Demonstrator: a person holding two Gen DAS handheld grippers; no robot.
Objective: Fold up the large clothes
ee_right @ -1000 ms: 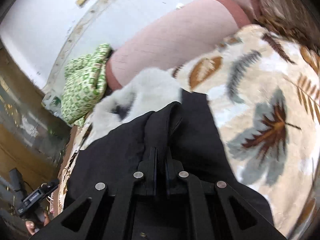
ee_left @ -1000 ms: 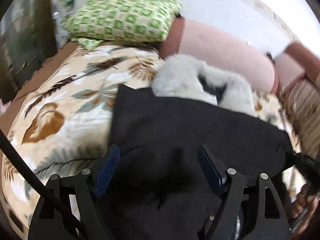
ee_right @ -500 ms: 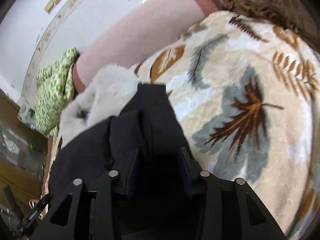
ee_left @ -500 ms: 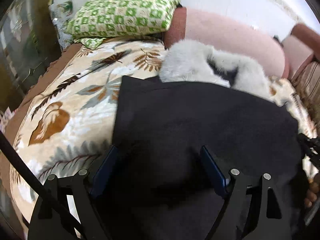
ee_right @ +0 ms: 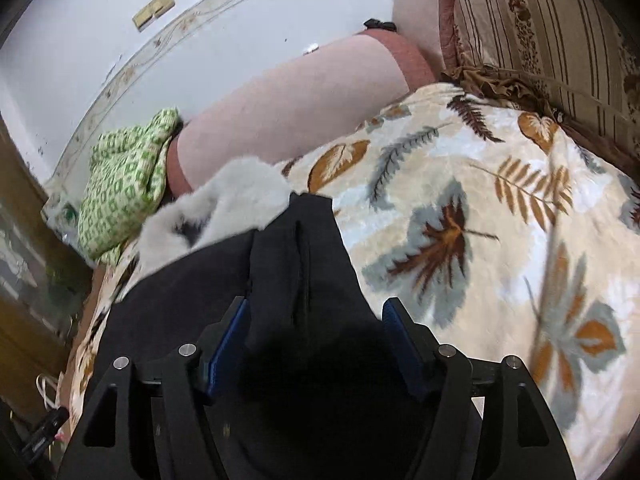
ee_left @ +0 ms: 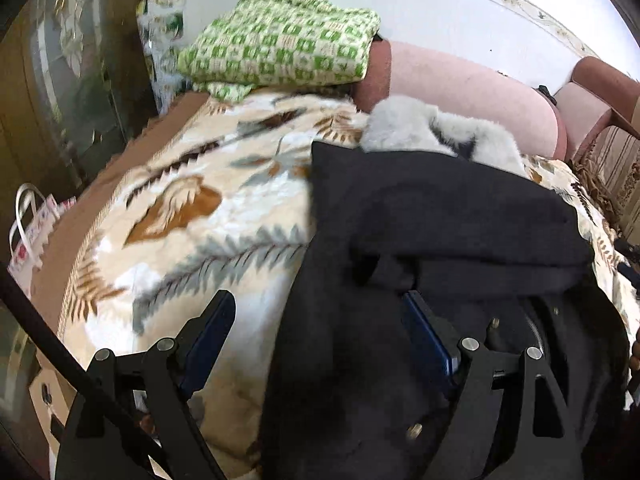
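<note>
A large black coat [ee_left: 420,232] with a grey fur collar [ee_left: 404,130] lies on a leaf-patterned bed blanket [ee_left: 192,216]. My left gripper [ee_left: 316,320] is open over the coat's left edge, its right finger partly under a fold of black cloth. In the right wrist view the coat [ee_right: 304,264] and fur collar [ee_right: 236,200] lie ahead. My right gripper [ee_right: 316,320] is open, with a ridge of black cloth lying between its fingers.
A green checked blanket [ee_left: 280,48] sits at the bed's head, against a pink bolster [ee_left: 472,92]. A striped cushion [ee_right: 552,32] is at the right. A white bag [ee_left: 28,232] stands on the floor at the left. A wardrobe [ee_left: 48,100] flanks the bed.
My right gripper has opened and let go of the coat's fold. My left gripper has shifted left to the coat's edge, and a fold of cloth now lies across the coat's middle.
</note>
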